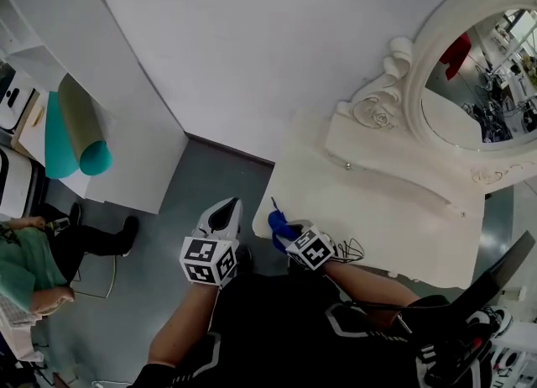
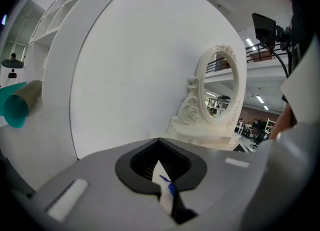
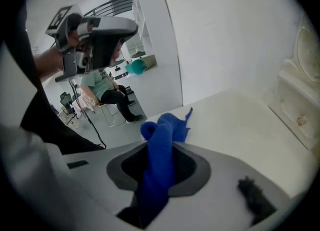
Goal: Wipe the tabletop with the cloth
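The cream tabletop (image 1: 377, 210) fills the right middle of the head view. My right gripper (image 1: 285, 233) hovers at the table's near left corner, shut on a bunched blue cloth (image 1: 278, 225). In the right gripper view the cloth (image 3: 159, 145) rises between the jaws and droops forward over the tabletop (image 3: 235, 120). My left gripper (image 1: 223, 210) hangs over the grey floor just left of the table, jaws together with nothing in them. In the left gripper view only a thin slit shows at the left gripper (image 2: 166, 187).
An ornate oval mirror (image 1: 495, 67) on a small drawer base (image 1: 394, 155) stands at the table's back right. A white wall panel (image 1: 252, 42) runs behind. Teal and tan rolls (image 1: 75, 130) and a seated person (image 1: 42, 252) are at the left.
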A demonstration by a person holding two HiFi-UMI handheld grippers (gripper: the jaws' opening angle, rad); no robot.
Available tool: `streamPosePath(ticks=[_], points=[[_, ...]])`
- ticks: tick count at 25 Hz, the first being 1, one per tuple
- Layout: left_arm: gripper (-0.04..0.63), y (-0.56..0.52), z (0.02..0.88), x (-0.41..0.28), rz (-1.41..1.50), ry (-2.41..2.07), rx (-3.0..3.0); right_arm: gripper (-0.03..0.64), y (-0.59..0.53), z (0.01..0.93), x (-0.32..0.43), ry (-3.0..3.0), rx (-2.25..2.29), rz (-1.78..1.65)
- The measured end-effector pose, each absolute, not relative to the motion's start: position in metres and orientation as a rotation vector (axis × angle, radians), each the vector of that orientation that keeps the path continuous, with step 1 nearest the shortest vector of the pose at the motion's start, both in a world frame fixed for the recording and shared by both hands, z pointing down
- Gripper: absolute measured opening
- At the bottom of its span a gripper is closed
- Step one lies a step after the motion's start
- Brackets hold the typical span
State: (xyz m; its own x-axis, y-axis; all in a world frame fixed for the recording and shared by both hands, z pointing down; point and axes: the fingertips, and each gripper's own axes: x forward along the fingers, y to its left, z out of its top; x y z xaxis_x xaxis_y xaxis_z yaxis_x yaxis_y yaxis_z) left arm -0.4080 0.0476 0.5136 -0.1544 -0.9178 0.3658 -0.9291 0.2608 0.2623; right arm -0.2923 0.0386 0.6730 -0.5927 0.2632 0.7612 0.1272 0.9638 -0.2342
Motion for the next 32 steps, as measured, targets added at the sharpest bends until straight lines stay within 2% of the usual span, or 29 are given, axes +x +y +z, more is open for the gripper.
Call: streamPosePath(ticks=[5, 14, 19, 25, 32], points=[[0.008, 0.042, 0.509, -0.401, 0.046, -2.081, 1.689, 0.101, 0.027, 0.667, -0.293, -2.242, -0.285, 0.229], [0.008, 0.033, 0.514, -0.387, 0.051, -2.087, 1.666, 0.101, -0.140, 0.655, -0.324, -2.296, 0.041, 0.151], [0.008, 0.035, 0.521, -0.372, 0.062, -2.085, 1.632, 0.101, -0.188, 0.667, -0.325, -2.249, 0.130, 0.156], [0.008, 0.046, 0.524, -0.367, 0.068, -2.121, 1.574, 0.101, -0.175, 0.675, -0.321, -2.256, 0.092, 0.175], [0.008, 0.048, 0.526, -0.362, 0.076, -2.126, 1.566, 0.101, -0.084, 0.677, -0.292, -2.224, -0.158, 0.133]])
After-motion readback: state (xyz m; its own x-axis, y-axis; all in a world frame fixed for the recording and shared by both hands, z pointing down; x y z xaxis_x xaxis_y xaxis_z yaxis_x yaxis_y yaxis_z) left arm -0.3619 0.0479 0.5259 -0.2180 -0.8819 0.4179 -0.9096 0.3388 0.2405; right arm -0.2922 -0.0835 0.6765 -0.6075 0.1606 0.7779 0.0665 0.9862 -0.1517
